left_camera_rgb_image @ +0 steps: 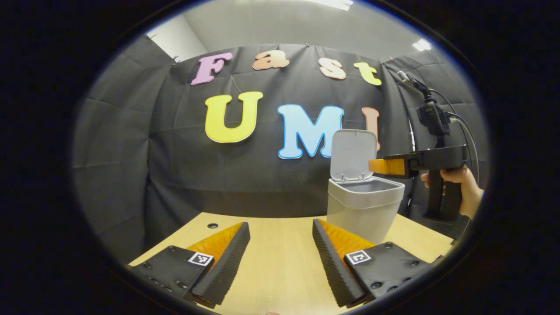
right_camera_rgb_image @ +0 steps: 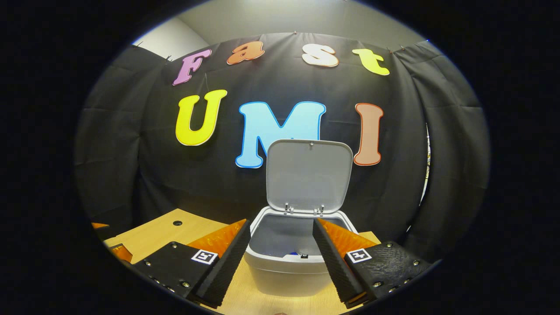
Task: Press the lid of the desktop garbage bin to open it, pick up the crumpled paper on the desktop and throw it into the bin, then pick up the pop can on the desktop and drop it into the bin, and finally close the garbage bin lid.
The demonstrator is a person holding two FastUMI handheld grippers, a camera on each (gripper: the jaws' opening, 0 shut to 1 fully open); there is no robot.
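we see the pale grey plastic desktop bin [right_camera_rgb_image: 288,258] standing on the light wooden worktop [left_camera_rgb_image: 280,258] with its flat hinged lid [right_camera_rgb_image: 308,175] swung upright, so the opening step looks done. the right gripper [right_camera_rgb_image: 280,253] hangs just in front of the bin's open mouth, its jaws apart and empty; in the left gripper view it sits level with the bin's rim, held by a hand [left_camera_rgb_image: 459,183]. the left gripper [left_camera_rgb_image: 280,258] waits nearer us than the bin, jaws also apart with nothing between them. we judge the dropping steps over or nearly so, leaving the lid to be pushed down from behind its top edge. a blue scrap deep inside the bin is too small to name; we cannot make out paper or can near the bin.
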